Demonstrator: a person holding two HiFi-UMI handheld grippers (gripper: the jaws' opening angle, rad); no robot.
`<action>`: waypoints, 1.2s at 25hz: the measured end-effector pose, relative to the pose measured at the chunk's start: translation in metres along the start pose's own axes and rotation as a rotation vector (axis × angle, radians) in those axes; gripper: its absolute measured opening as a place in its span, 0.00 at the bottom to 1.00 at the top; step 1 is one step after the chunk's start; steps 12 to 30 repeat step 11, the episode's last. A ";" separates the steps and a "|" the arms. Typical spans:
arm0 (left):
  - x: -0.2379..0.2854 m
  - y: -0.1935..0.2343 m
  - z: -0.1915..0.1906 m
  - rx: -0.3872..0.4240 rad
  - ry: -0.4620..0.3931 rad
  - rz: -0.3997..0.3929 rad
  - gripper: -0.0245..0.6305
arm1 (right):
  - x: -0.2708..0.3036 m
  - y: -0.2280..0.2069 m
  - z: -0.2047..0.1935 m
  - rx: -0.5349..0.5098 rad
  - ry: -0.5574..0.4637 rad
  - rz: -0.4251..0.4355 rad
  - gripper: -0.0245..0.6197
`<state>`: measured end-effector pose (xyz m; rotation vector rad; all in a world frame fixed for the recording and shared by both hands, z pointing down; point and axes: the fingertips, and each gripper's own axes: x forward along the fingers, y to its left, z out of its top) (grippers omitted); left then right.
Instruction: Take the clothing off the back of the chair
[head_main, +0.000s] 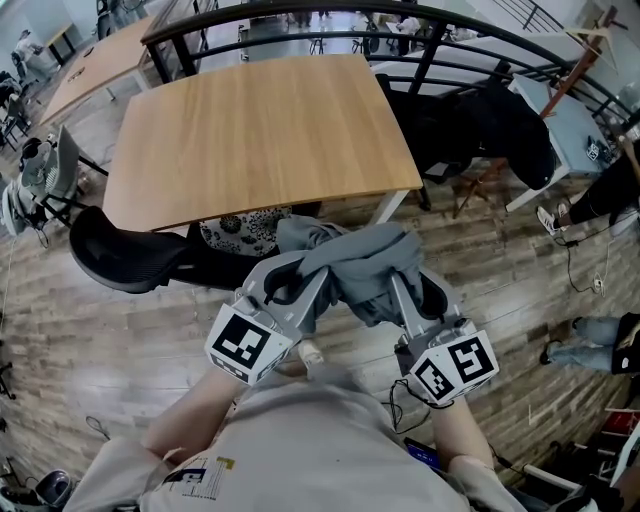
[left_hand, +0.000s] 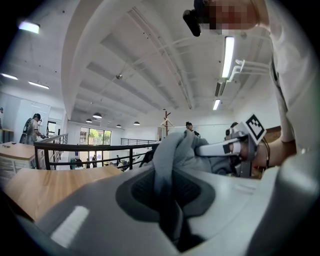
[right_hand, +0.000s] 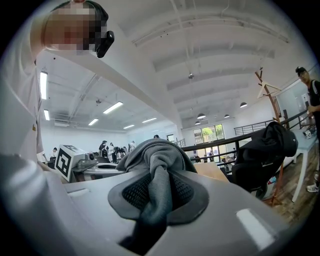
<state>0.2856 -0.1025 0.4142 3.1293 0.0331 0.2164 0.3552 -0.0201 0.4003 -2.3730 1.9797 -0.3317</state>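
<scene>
garment (head_main: 352, 262): grey, bunched, at 6 o'clock of table (head_main: 260, 130) | left gripper (head_main: 292, 280): jaws clamped on garment's 9 o'clock end | right gripper (head_main: 410, 285): jaws clamped on its 3 o'clock end | chair (head_main: 115, 250): black, at garment's 9 o'clock

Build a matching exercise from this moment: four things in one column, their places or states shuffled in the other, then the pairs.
1 grey garment
2 wooden table
3 black chair
4 black clothing

A bare top, beyond the garment
B clamped in left gripper and right gripper
C heaped right of the table
D at the left, by the table's near edge

Pairs: 1-B, 2-A, 3-D, 4-C.
</scene>
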 end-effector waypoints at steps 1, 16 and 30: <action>0.000 0.000 0.000 -0.001 0.001 0.003 0.11 | 0.000 0.000 0.000 -0.001 0.000 0.001 0.14; -0.005 0.002 0.002 -0.004 0.005 0.012 0.11 | 0.001 0.006 0.002 -0.002 0.001 0.012 0.14; -0.005 0.002 0.002 -0.004 0.005 0.012 0.11 | 0.001 0.006 0.002 -0.002 0.001 0.012 0.14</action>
